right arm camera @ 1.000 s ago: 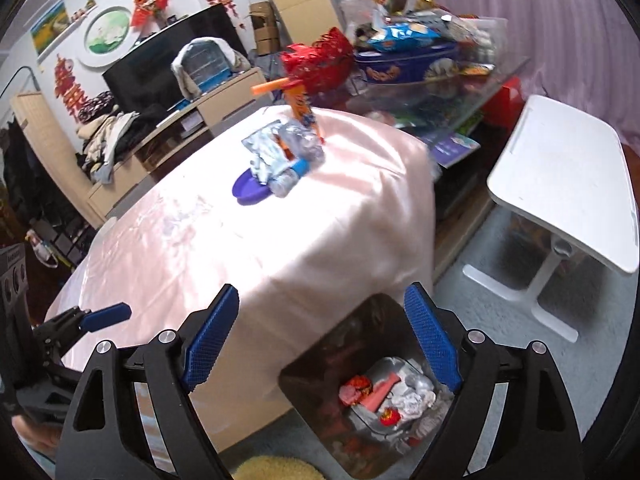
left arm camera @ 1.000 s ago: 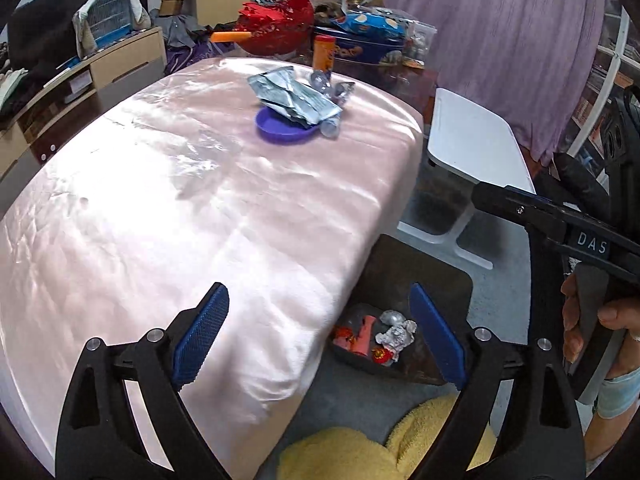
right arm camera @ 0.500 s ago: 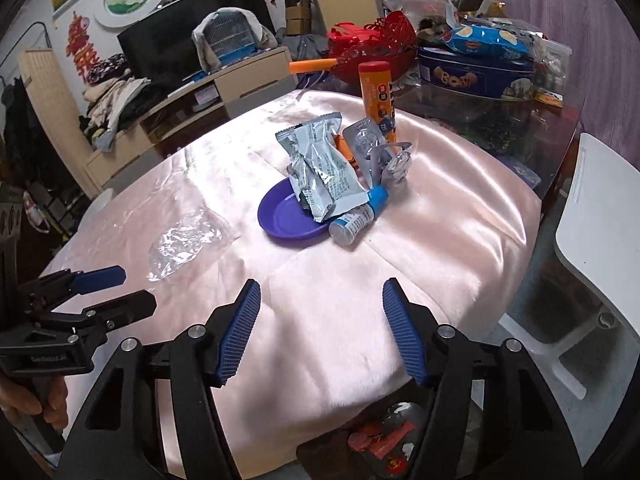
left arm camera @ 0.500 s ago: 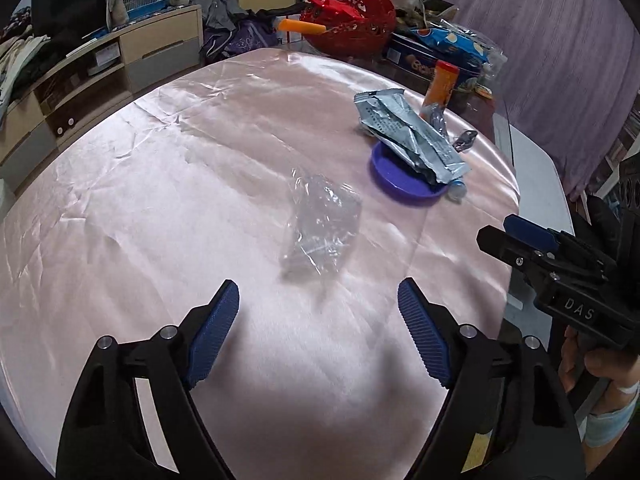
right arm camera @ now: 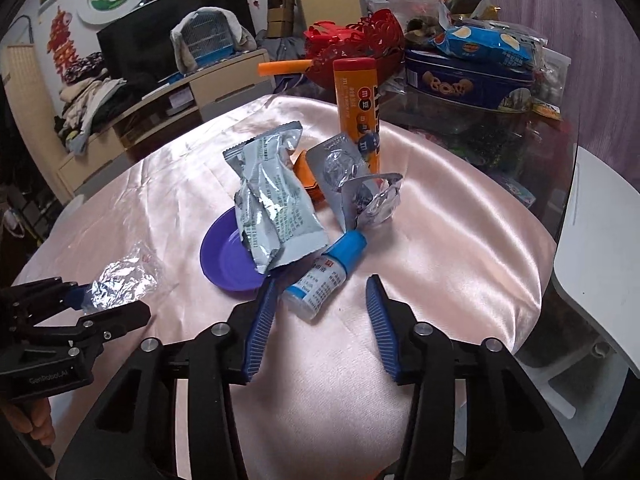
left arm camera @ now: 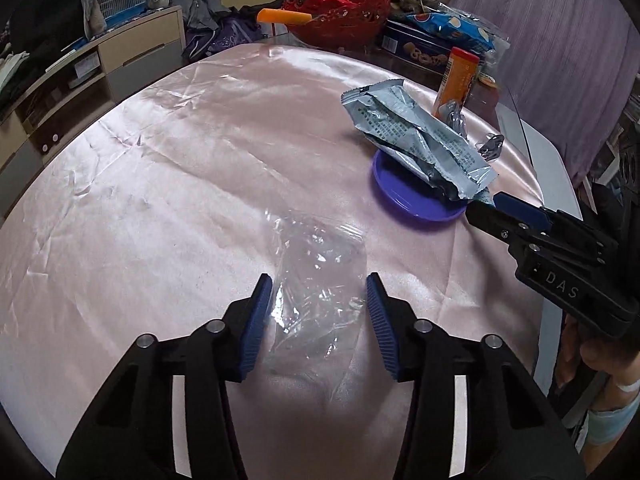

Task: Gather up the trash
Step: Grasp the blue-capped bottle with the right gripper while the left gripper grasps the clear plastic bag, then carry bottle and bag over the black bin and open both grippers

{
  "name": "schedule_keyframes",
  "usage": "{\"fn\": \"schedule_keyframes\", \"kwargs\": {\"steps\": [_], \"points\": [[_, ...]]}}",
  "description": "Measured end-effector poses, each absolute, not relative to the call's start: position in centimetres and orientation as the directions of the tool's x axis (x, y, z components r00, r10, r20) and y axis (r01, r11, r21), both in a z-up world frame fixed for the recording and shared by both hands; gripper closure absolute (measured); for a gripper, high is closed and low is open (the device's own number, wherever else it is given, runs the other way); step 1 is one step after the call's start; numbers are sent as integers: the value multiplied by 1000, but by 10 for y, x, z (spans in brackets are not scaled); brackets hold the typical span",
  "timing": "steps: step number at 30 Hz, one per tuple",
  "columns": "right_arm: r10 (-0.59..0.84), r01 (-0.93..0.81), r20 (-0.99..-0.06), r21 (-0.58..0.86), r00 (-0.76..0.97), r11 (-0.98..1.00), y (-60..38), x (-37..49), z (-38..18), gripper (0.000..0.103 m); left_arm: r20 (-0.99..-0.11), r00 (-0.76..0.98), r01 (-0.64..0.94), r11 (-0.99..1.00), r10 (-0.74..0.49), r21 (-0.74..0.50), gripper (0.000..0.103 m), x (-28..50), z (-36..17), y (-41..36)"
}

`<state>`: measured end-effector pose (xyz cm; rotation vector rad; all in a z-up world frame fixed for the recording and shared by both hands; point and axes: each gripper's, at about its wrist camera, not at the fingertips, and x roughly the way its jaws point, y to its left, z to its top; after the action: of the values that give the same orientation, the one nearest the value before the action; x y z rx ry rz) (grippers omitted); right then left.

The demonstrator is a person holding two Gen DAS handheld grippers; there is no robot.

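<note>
No trash is picked up yet. The left claw point(left arm camera: 316, 304) is closing around the clear wrap point(left arm camera: 316, 280), not pinching it. The right claw point(right arm camera: 320, 308) is closing near the small bottle point(right arm camera: 320, 276), with the silver bag point(right arm camera: 276, 208) at 11 o'clock.

- Tablecloth point(left arm camera: 168, 184): pink satin-like cloth, glossy, creased with fine wrinkles.
- Clear bag point(left arm camera: 316, 280): thin transparent plastic film, crinkled, shiny highlights.
- Snack packet point(right arm camera: 272, 204): silvery foil-look plastic, crumpled, printed text.
- Saucer point(right arm camera: 224, 256): purple plastic, smooth, glossy.
- Small bottle point(right arm camera: 320, 276): whitish plastic, blue cap, paper-look label.
- Blister packs point(right arm camera: 360, 188): silver foil, clear bubbles.
- Gripper pads point(left arm camera: 256, 320): blue, ribbed, matt; black matt frames.
</note>
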<state>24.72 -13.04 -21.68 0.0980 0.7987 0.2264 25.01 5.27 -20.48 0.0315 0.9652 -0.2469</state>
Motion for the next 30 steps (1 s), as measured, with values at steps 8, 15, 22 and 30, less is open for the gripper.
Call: {"fn": "schedule_keyframes", "kwargs": {"steps": [8, 15, 22, 30], "points": [[255, -179, -710, 183, 656, 967, -142, 234, -216, 80, -817, 534, 238, 966, -219, -103, 64, 239, -204, 47], [297, -181, -708, 236, 641, 955, -164, 193, -215, 81, -814, 531, 259, 960, -236, -110, 65, 204, -200, 28], [300, -172, -701, 249, 648, 953, -192, 145, -206, 81, -801, 527, 308, 942, -285, -133, 65, 160, -192, -9], [276, -144, -712, 242, 645, 960, -228, 101, -211, 83, -799, 496, 367, 916, -340, -162, 64, 121, -198, -57]]}}
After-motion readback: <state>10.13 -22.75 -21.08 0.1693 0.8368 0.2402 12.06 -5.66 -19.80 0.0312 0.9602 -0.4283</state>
